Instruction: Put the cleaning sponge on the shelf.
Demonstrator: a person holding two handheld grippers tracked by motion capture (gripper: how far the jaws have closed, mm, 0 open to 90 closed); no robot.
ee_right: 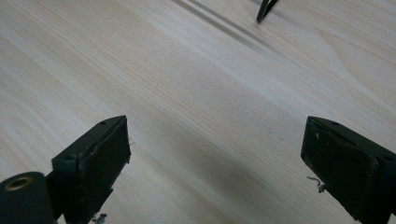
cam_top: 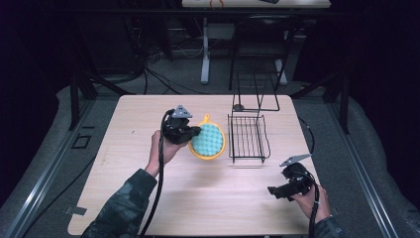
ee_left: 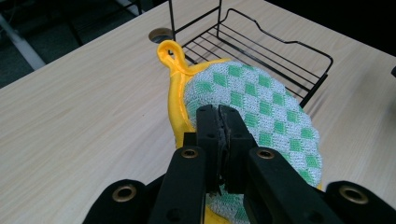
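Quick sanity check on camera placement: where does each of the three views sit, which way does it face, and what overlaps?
High view: fixed above the person's side, looking forward and down on the table; both forearms enter from the bottom, with the left gripper and the right gripper.
Left gripper view: rides the left gripper, looking along shut jaws pinching the pot holder, wire rack beyond.
Right gripper view: rides the right gripper, facing bare tabletop between wide-open jaws.
Shared: high and left gripper views both show pot holder and rack.
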